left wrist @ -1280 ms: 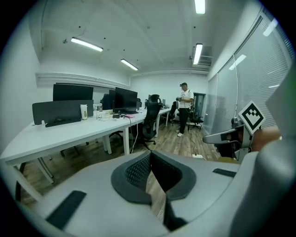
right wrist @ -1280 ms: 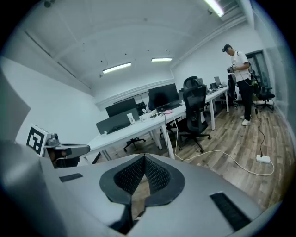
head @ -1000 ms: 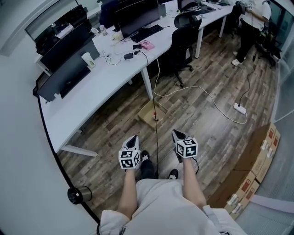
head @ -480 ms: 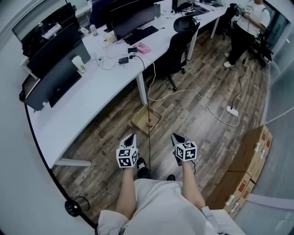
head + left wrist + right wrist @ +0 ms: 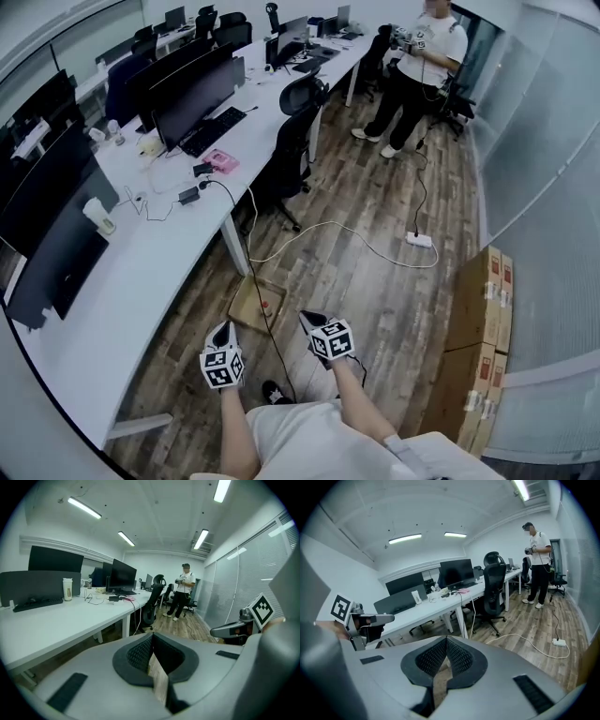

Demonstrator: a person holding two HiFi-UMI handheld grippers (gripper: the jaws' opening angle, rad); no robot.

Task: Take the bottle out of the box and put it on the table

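A low open cardboard box (image 5: pixel 251 305) lies on the wood floor by the leg of the long white table (image 5: pixel 141 281). A small red-topped thing (image 5: pixel 263 304) sits in it, too small to name. My left gripper (image 5: pixel 222 329) and right gripper (image 5: pixel 306 320) hover side by side just short of the box, both pointing forward over the floor. In the left gripper view the left gripper (image 5: pixel 151 638) is shut with nothing in it. In the right gripper view the right gripper (image 5: pixel 446 642) is also shut and empty. The box is hidden in both gripper views.
A black cable (image 5: pixel 267 328) runs from the table past the box between my grippers. A white cord leads to a power strip (image 5: pixel 418 240). A black office chair (image 5: pixel 292 141) stands at the table. Stacked cartons (image 5: pixel 483 328) line the right wall. A person (image 5: pixel 417 66) stands far off.
The view has swung, showing more of the room's far end. Both grippers have travelled forward together and the box now lies much nearer to them. Both stayed shut.
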